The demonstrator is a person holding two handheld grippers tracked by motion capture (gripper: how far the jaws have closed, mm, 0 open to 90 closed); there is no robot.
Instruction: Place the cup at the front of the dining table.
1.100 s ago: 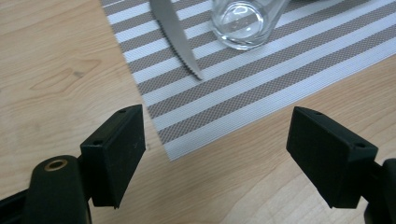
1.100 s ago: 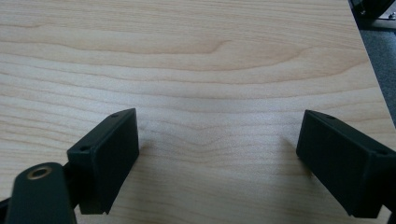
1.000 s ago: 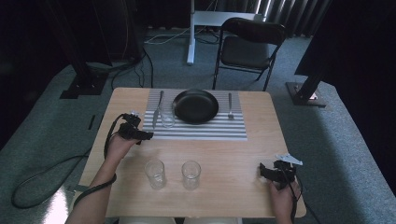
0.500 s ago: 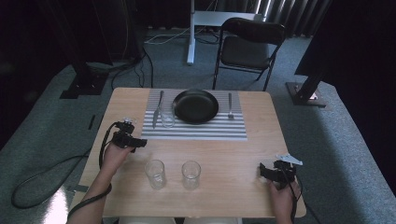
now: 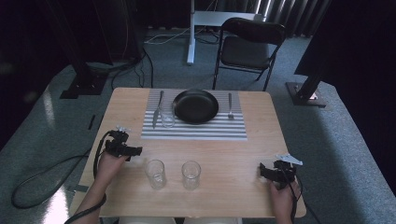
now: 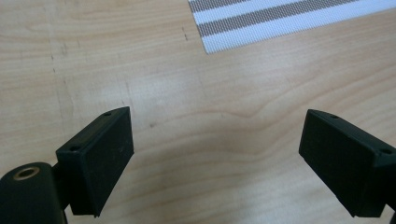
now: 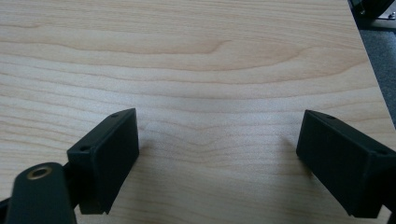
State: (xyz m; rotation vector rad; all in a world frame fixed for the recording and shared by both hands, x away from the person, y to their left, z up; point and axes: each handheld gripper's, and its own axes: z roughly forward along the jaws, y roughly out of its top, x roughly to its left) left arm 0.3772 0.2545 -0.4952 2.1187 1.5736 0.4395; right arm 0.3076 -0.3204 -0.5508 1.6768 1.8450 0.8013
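Notes from the near edge of the table (image 5: 261,205). I am holding my left gripper (image 5: 136,151) low over bare wood, jaws spread with nothing between them; they have just been opening. In the left gripper view, I am seeing only wood grain and a corner of the striped placemat (image 6: 289,14) ahead.

The nearest glass (image 5: 155,173) is standing upright just to the right of that gripper, apart from it, with a second glass (image 5: 191,174) beside it. A third glass (image 5: 167,117) is sitting on the placemat next to the black plate (image 5: 195,106), between knife (image 5: 159,104) and plate; a fork (image 5: 229,106) is lying on the far side.

My right gripper (image 5: 264,171) is resting near the right edge, jaws wide, empty.

Risks, as I judge them: I am coming at the glass from the side, so a jaw tip could clip it and tip it, or push it into its neighbour. Clear, smooth walls may slip if I am closing off-centre.

No brands, labels or writing readable anywhere.
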